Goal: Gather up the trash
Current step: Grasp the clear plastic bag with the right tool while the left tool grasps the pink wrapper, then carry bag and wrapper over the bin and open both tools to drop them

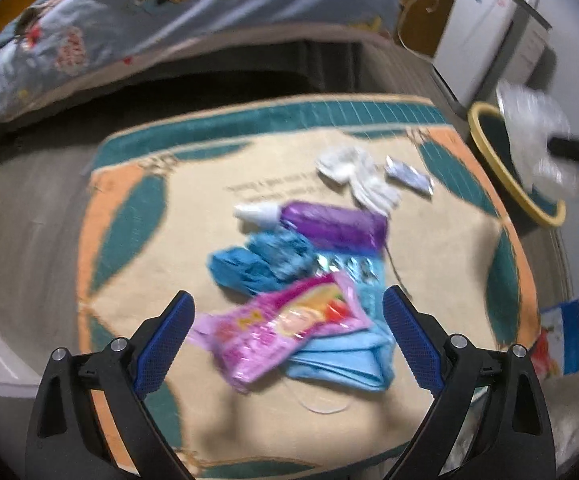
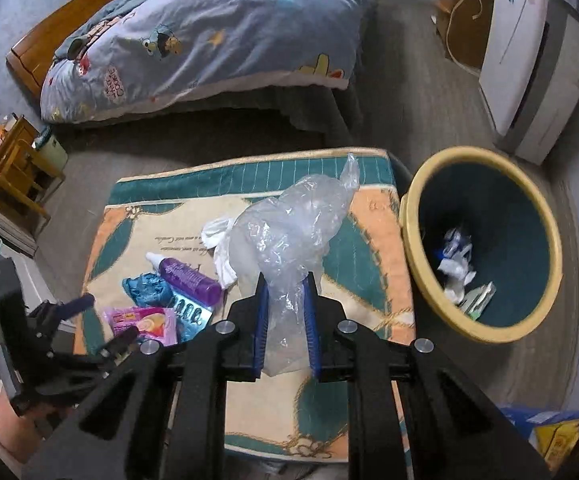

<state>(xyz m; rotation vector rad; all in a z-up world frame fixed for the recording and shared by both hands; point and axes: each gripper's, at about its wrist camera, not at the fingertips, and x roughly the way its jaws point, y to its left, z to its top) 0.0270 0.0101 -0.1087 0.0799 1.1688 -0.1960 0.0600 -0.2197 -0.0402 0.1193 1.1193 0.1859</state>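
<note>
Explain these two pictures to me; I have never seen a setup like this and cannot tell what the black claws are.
The black claws are hand-held grippers, one in each of a person's hands, and each carries a camera looking along its fingers. The left gripper is open above a rug strewn with trash: a pink snack wrapper, a blue face mask, a crumpled blue wrapper, a purple bottle, white tissues and a small foil sachet. The right gripper is shut on a clear plastic bag, lifted off the rug. To its right stands a yellow-rimmed bin with some trash already inside.
</note>
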